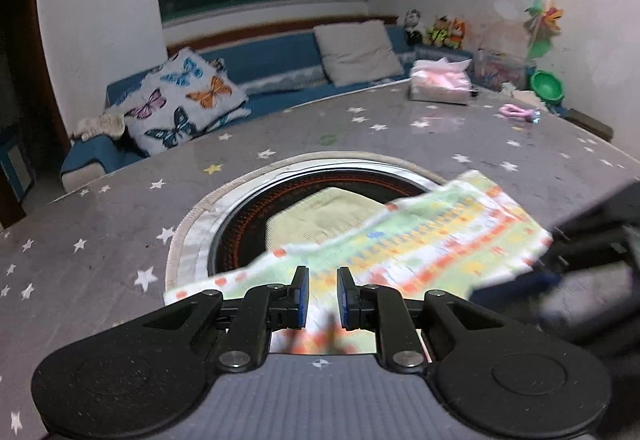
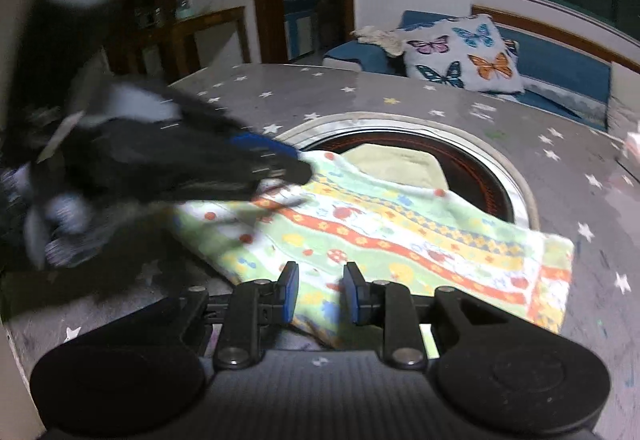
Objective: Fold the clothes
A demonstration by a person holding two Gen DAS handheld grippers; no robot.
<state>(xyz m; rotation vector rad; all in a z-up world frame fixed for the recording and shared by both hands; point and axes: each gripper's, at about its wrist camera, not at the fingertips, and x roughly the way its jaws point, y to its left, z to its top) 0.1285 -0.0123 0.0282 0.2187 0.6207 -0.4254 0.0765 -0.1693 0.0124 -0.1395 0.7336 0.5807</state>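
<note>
**Desk:** State of the left claw (image 1: 323, 290)?

**Photographer:** Narrowly parted, blue pads a slim gap apart, patterned cloth (image 1: 420, 240) showing between them. Gripping or merely poised over it: cannot tell.

**Desk:** And the right claw (image 2: 321, 292)?

**Photographer:** Much the same. Fingers close together, near edge of the cloth running under and between them. Pressing on it or not: unclear.

**Desk:** Placement of the cloth?

**Photographer:** Spread across the grey star-printed worktop (image 1: 120, 208), draped over the near rim of a round recess (image 1: 248, 224). Striped in green, yellow and orange. One end at the left claw, the other end at the right, both blurred when seen from the opposite camera.

**Desk:** Inside the recess?

**Photographer:** Dark, ringed in orange, with a pale yellow-green pad (image 1: 320, 212) partly hidden behind the cloth.

**Desk:** Farther out?

**Photographer:** Pink tissue pack (image 1: 440, 82) and green bowl (image 1: 547, 86) at the far edge, well clear. Beyond, a butterfly cushion (image 1: 184, 100) on a blue sofa (image 1: 272, 56).
</note>
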